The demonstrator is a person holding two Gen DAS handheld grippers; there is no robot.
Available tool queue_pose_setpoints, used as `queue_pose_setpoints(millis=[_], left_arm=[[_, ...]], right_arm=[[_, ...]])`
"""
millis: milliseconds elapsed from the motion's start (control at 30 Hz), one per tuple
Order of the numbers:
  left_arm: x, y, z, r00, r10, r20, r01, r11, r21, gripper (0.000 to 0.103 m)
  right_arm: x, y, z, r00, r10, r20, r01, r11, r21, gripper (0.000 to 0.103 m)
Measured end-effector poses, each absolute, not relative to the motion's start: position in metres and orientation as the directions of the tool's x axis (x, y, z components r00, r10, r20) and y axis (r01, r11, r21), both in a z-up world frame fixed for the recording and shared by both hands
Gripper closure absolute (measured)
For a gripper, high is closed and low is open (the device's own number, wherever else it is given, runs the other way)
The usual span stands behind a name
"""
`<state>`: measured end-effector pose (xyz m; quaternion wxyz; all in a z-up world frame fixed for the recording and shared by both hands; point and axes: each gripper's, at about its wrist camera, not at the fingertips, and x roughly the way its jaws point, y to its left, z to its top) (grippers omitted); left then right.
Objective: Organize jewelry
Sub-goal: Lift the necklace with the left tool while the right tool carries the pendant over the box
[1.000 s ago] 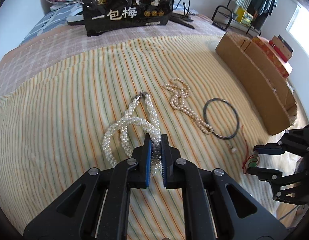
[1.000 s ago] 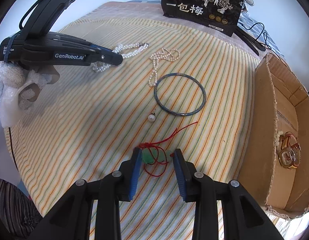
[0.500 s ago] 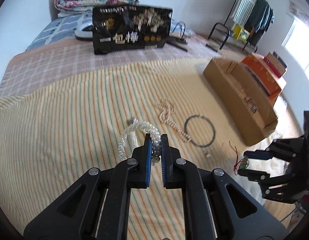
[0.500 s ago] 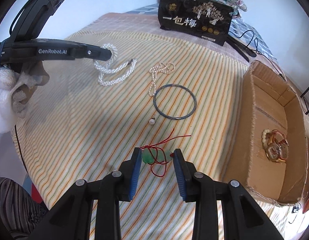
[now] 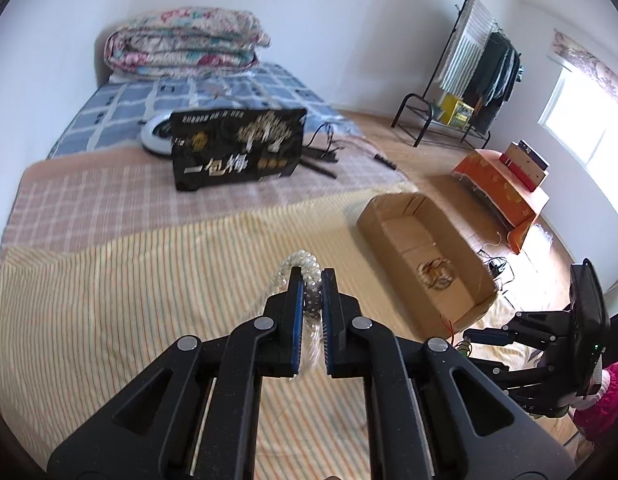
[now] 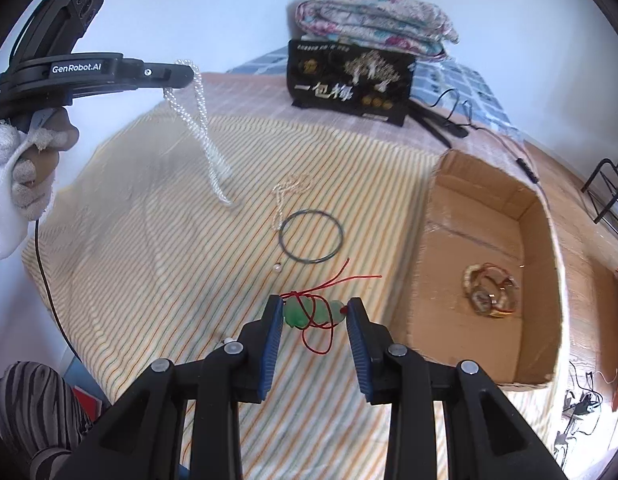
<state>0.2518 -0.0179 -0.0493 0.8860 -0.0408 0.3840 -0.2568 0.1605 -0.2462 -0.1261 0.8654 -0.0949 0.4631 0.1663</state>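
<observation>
The cardboard box (image 6: 493,256) is serving as the collection point on the bed, and a small tangle of gold-toned jewelry (image 6: 491,294) is already lying on its floor. The left tool (image 5: 310,280) is clamping narrowly on a multi-strand pearl necklace (image 6: 201,128), which is hanging clear of the striped sheet (image 6: 149,264), well left of the box. The right tool (image 6: 312,312) is gripping a green pendant on red cord (image 6: 309,312) just left of the box. Still lying on the sheet left of the box: a thinner pearl strand (image 6: 287,196), a dark bangle (image 6: 311,236) and a loose pearl (image 6: 276,267). Judged under halfway done.
</observation>
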Motion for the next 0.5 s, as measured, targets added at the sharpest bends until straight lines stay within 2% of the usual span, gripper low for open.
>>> queue_pose_setpoints(millis=[500], left_arm=[[0.268,-0.077,0.004,0.581,-0.546,-0.603,0.522,0.819,-0.239,0.097]], right_arm=[[0.152,-0.305,-0.096,0.577,0.157,-0.801,-0.282,0.959,-0.015,0.071]])
